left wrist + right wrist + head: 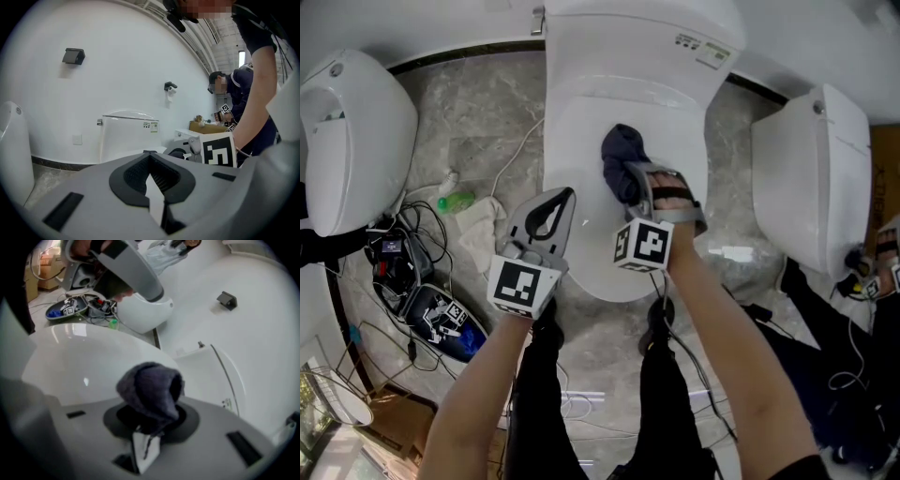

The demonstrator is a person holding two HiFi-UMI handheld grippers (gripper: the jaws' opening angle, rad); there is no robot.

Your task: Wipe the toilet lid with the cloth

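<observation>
The white toilet lid is down, below the white tank. A dark blue-grey cloth rests on the lid's right half, bunched up; my right gripper is shut on it. In the right gripper view the cloth bulges from between the jaws over the lid. My left gripper hovers over the lid's left front edge, shut with nothing in it. In the left gripper view its jaws meet in front of the tank.
A white urinal hangs at the left and another fixture at the right. Tangled cables and a blue device lie on the marble floor at left, near a green bottle and a white rag. Another person stands to the right.
</observation>
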